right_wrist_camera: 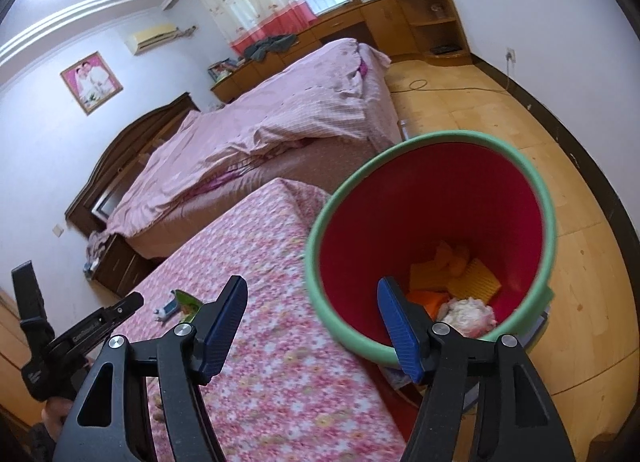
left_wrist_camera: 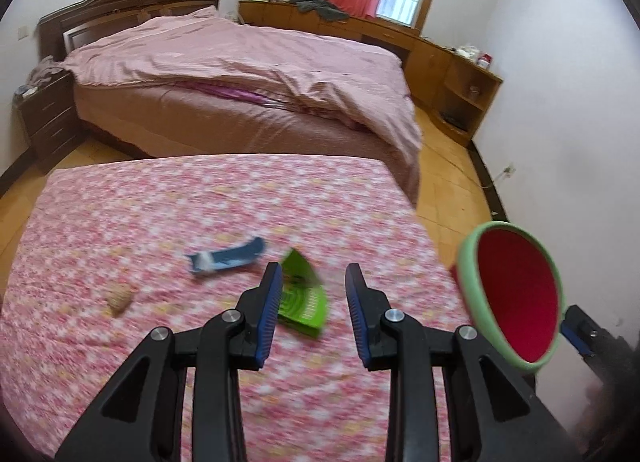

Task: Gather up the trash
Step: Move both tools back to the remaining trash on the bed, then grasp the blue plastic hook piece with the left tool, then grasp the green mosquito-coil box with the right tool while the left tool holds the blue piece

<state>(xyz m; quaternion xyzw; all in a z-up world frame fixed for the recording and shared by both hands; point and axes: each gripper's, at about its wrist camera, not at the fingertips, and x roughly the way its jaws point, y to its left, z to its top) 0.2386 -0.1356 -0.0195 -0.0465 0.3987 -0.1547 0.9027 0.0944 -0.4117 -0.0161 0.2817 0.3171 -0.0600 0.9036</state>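
On the table under a pink floral cloth [left_wrist_camera: 160, 201] lie a green packet [left_wrist_camera: 304, 302], a blue wrapper [left_wrist_camera: 228, 258] and a small beige lump [left_wrist_camera: 119, 297]. My left gripper [left_wrist_camera: 313, 268] hangs open just over the green packet, whose edge is hidden behind the left finger; nothing sits between the pads. A red bin with a green rim [left_wrist_camera: 468, 254] stands off the table's right edge. In the right wrist view my right gripper [right_wrist_camera: 312, 282] is open, with the bin's near rim [right_wrist_camera: 320, 302] between its fingers and untouched. The bin holds yellow and orange scraps [right_wrist_camera: 472, 274] and a white wad [right_wrist_camera: 466, 312].
A large bed with a pink cover [left_wrist_camera: 240, 61] stands beyond the table. Wooden cabinets [left_wrist_camera: 460, 73] run along the far wall and a dark nightstand [left_wrist_camera: 48, 113] sits at the left. A cable [right_wrist_camera: 440, 87] lies on the wooden floor past the bin.
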